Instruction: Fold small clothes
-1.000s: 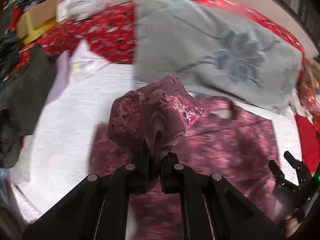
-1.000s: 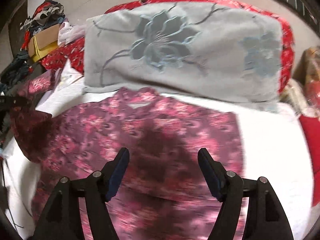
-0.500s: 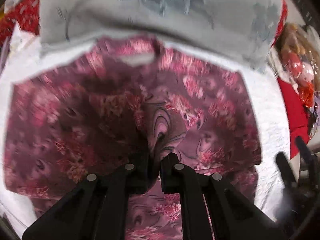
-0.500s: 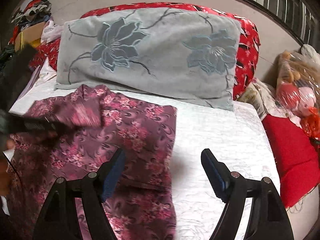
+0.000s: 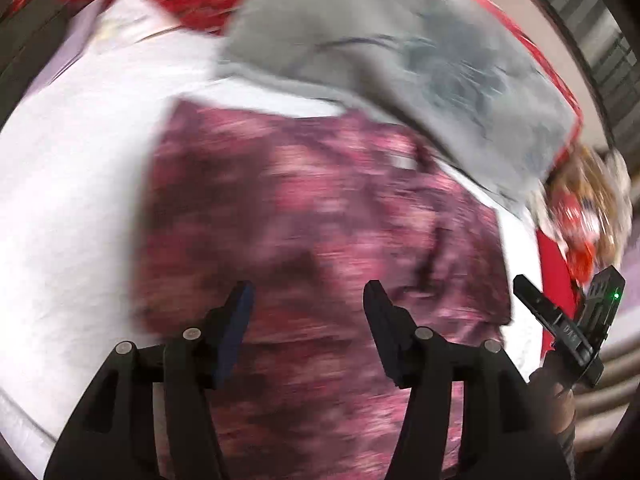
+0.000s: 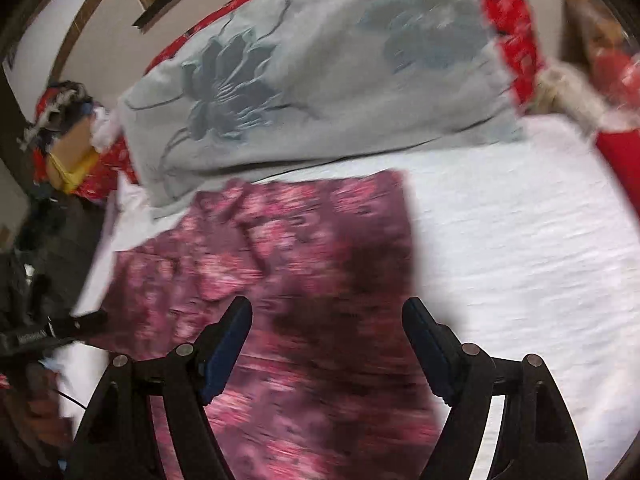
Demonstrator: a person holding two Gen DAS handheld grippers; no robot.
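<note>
A maroon-and-pink floral shirt [image 5: 320,220] lies on the white bedsheet [image 5: 80,184], its left side folded in. It also shows in the right wrist view [image 6: 304,248]. My left gripper [image 5: 308,300] is open and empty above the shirt's lower part. My right gripper [image 6: 326,316] is open and empty above the shirt's right lower part. The right gripper shows at the right edge of the left wrist view [image 5: 560,320]. Both views are blurred.
A grey pillow with a blue flower [image 6: 320,76] lies behind the shirt, on a red patterned cover [image 6: 512,32]. Red fabric and a plastic bag [image 5: 580,208] sit at the right. Dark clothes and a cardboard box [image 6: 68,152] pile at the left.
My left gripper has opened and let go of the shirt's sleeve, which now lies folded over the body. Both grippers have shifted and tilted; the views are blurred by motion.
</note>
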